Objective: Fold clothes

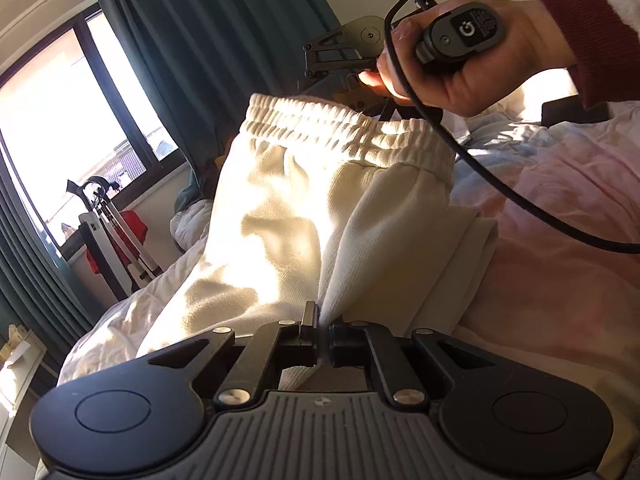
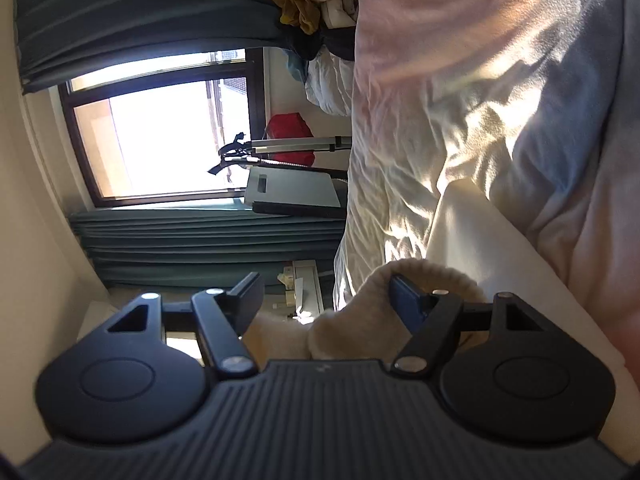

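While the left gripper (image 1: 321,334) pinches a fold of cream fabric between closed jaws, the item hangs lifted above the bed (image 1: 560,240).

Item: cream sweatpants (image 1: 304,208), thick fleece, ribbed elastic waistband (image 1: 344,128) uppermost. Position: raised off the bed, the body draping from the waistband to the left jaws, one lower portion lying on the pink-and-blue bedsheet.

Left gripper: jaws shut on a ridge of cloth near the leg, apparently to keep that edge taut for a straight fold.

Right gripper (image 2: 326,300): jaws stand apart, with the bunched waistband lying between them and against the right-hand finger; seemingly either about to close or just letting go. From the left view, the right hand (image 1: 472,60) holds it at the waistband's far side.

Surroundings: green curtains (image 1: 200,40), bright window (image 1: 60,120), pile of other clothes (image 2: 320,0) at the bed's far end.

Judgement: the pants are held spread between two points so they can be laid flat.
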Available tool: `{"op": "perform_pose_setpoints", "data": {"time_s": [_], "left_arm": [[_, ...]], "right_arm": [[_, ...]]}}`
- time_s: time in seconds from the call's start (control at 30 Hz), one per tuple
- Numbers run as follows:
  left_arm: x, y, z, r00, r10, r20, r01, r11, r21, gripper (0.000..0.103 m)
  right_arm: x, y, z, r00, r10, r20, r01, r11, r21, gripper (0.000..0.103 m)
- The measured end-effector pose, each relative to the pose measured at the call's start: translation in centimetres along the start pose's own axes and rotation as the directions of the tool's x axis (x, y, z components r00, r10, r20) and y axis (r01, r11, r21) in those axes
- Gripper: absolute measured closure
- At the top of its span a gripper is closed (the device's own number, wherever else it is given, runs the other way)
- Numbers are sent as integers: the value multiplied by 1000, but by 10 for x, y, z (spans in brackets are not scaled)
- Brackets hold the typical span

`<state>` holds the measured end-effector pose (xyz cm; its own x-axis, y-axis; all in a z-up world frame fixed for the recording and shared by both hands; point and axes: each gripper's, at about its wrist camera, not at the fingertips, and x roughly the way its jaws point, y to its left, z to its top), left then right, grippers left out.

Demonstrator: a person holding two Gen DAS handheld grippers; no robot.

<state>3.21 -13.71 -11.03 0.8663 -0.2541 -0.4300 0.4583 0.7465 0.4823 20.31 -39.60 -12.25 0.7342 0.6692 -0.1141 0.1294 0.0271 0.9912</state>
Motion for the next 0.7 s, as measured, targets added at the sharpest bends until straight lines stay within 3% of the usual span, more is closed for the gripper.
{"op": "perform_pose_setpoints", "data": {"time_s": [0.23, 0.33, 0.43, 0.53, 0.7], "left_arm": [[27, 20, -3, 999, -41, -20, 42, 999, 7, 99], [33, 28, -6, 998, -56, -30, 54, 998, -42, 98], [37, 36, -6, 998, -58, -28, 55, 995, -83, 98], [33, 40, -6, 997, -68, -26, 64, 988, -138, 98], [24, 43, -8, 997, -73, -18, 68, 979, -190, 97]], "right_arm": [[29, -15, 26, 1000, 5, -7, -5, 1000, -18, 30], [19, -16, 34, 998, 6, 68, -3, 999, -47, 32], [8, -15, 42, 998, -22, 55, 24, 999, -38, 32], [-7, 3, 37, 995, -94, 29, 97, 986, -134, 32], [-30, 44, 2, 975, -223, 10, 205, 874, -440, 31]]}}
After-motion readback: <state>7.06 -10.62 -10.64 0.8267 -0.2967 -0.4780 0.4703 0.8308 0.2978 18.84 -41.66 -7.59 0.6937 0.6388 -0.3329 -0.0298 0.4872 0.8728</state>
